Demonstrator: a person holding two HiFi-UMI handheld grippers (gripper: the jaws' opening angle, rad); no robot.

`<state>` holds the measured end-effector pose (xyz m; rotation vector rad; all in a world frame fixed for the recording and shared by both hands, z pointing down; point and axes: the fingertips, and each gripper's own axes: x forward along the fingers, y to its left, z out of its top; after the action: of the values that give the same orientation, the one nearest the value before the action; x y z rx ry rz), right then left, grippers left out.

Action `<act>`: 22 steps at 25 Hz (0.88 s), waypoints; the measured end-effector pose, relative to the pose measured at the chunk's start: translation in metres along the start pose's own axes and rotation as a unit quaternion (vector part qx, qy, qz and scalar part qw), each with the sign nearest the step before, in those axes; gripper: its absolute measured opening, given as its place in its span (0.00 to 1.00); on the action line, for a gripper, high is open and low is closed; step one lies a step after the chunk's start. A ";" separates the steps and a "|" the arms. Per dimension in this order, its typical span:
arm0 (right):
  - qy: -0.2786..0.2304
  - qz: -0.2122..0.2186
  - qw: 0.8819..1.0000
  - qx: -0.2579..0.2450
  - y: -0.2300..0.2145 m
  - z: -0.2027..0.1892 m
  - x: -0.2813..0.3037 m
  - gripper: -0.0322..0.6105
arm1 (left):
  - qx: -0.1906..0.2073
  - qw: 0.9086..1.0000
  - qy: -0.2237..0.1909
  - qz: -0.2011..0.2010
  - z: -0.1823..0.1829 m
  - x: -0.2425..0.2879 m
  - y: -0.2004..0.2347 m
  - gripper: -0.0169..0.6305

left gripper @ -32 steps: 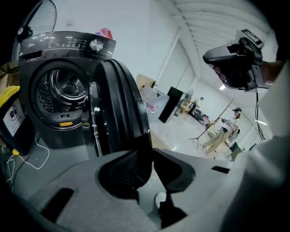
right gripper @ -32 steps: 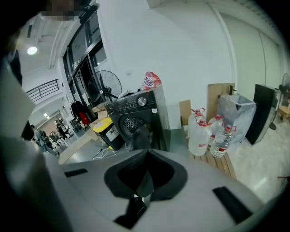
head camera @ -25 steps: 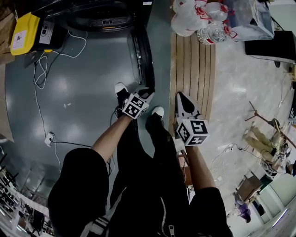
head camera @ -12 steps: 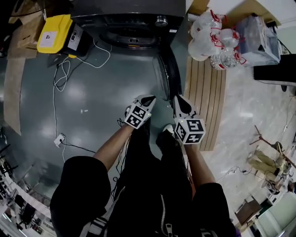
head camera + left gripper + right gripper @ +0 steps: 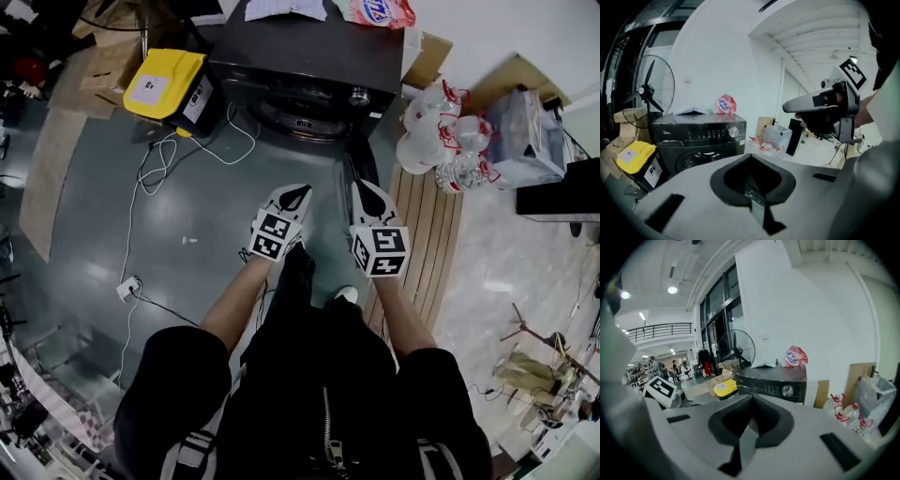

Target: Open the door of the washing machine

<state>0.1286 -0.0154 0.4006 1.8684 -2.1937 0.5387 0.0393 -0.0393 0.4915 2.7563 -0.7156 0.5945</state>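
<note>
Washing machine point(image 5: 309, 58) ahead | left gripper point(image 5: 297, 193) closed, empty | right gripper point(image 5: 362, 187) closed, empty

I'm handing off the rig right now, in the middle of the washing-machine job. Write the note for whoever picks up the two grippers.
Left gripper: shut, empty, held in the air in front of the washing machine, touching nothing.
Right gripper: shut, empty, beside the left one. In the head view its tip lies close to the door's outer edge; I can't tell whether they touch.
Door: looks swung open toward the right of the head view, seen edge-on. The drum opening shows in the left gripper view.
Done: the door appears open.
Left: confirm that it is fully open. Mind the cables on the floor.
</note>
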 end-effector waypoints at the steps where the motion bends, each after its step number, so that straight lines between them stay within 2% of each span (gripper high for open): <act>1: -0.008 0.003 1.000 -0.004 0.003 0.008 0.000 0.05 | 0.003 1.000 -0.008 0.011 0.010 -0.007 0.006 0.03; 7: -0.051 0.009 0.998 -0.026 -0.005 0.046 -0.004 0.05 | 0.023 0.996 -0.055 0.059 0.072 -0.043 0.030 0.03; 13: -0.070 0.023 0.997 -0.038 0.002 0.071 -0.012 0.05 | 0.025 0.991 -0.089 0.099 0.111 -0.090 0.047 0.03; 22: -0.091 0.049 0.993 -0.059 0.025 0.092 -0.019 0.05 | 0.015 0.986 -0.112 0.125 0.124 -0.125 0.055 0.03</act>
<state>0.1143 -0.0323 0.3058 1.8208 -2.3859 0.2561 -0.0477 -0.0740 0.3332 2.8112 -1.1235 0.3454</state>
